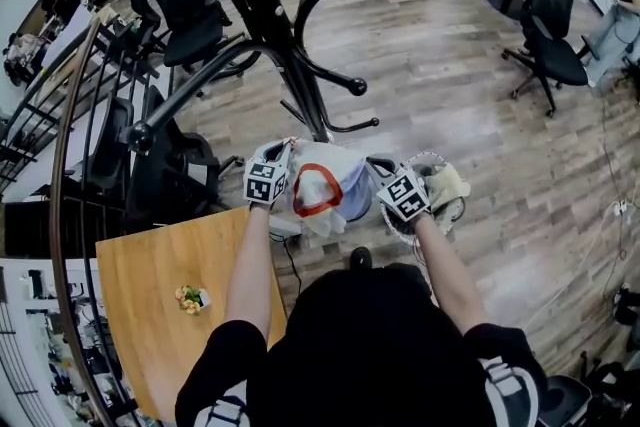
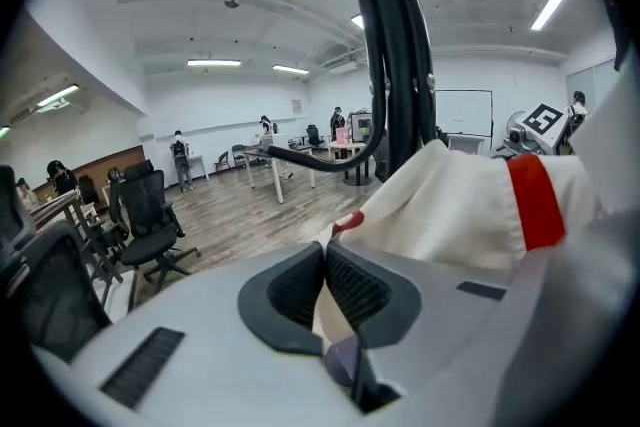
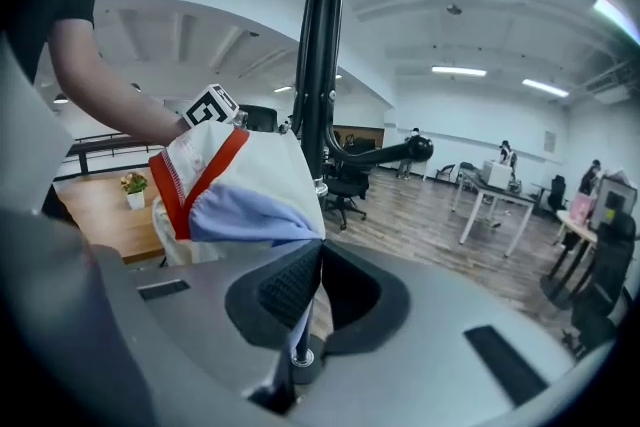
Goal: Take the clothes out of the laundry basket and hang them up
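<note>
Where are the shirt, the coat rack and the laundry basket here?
shirt point(image 1: 320, 189): head view, white cloth inside the red collar.
coat rack point(image 1: 271, 15): head view, middle of its black pole.
laundry basket point(image 1: 452, 211): head view, its right-hand wall.

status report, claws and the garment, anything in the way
Left claw shut on white garment, right claw shut on it too. Garment spread between them, coat rack just beyond. Nothing seen in the way.
</note>
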The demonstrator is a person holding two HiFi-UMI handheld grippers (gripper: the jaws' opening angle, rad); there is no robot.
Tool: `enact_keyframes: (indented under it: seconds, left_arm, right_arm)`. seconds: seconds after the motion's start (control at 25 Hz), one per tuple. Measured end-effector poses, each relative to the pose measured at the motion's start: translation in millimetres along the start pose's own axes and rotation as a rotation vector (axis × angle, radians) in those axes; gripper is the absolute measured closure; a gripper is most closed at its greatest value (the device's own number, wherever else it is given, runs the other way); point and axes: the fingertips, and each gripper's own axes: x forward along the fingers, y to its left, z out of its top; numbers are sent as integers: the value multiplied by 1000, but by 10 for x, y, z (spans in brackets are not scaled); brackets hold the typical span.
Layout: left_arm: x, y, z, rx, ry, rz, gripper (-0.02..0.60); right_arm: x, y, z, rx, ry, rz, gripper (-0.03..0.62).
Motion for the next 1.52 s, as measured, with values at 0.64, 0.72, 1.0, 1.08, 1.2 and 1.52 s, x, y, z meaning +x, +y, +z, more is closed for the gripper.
enact_keyframes:
  seconds: [0.64, 0.72, 1.0, 1.08, 1.2, 1.52]
  left_arm:
    - [-89, -6, -166, 11, 17, 21, 332]
    - [-134, 30, -178, 0, 16, 33, 321]
    - [-393, 210, -219, -80, -27, 133, 322]
    - [-506, 210, -238, -105, -38, 169, 322]
    - [-695, 182, -267, -145, -67, 229, 324]
    - [-1278, -258, -247, -198, -165, 383, 531]
  right_arm:
    - [-28, 112, -92, -16, 29, 41, 497]
    - [-40, 114, -89, -16, 27, 42, 497]
    - [-162, 92, -134, -26, 21, 46, 499]
    - [-265, 80, -188, -40, 26, 55, 499]
    - [-436, 9, -211, -49, 19, 52, 499]
    - [-1066, -155, -439, -49, -20, -5, 585]
